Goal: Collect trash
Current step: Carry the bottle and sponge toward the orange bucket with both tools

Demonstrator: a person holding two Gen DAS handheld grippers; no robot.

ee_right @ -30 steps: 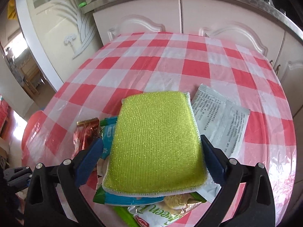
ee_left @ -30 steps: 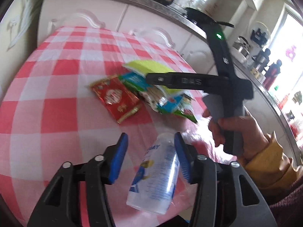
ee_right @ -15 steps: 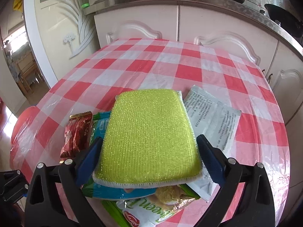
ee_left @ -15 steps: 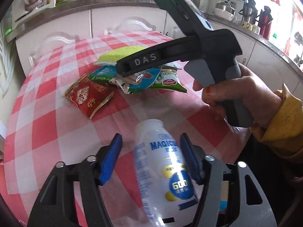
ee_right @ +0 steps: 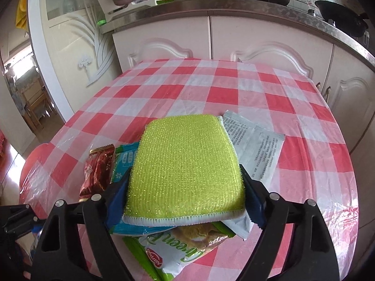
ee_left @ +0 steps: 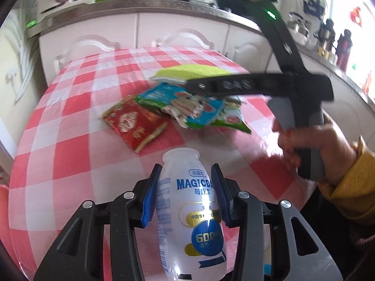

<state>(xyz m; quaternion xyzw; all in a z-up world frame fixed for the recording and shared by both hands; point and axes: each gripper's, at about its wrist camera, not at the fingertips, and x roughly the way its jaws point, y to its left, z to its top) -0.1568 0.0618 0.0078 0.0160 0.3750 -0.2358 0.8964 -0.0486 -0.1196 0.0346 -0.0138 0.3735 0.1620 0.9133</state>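
Bottle [ee_left: 189, 213] and sponge [ee_right: 185, 166] each clamped in tongs.

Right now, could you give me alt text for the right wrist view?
The right gripper clamps a yellow-green sponge above a pile of snack wrappers on a red-and-white checked tablecloth. White kitchen cabinets stand behind.

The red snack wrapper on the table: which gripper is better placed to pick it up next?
Neither is free. The left gripper holds the bottle, the right gripper the sponge. The red wrapper lies nearer the left.
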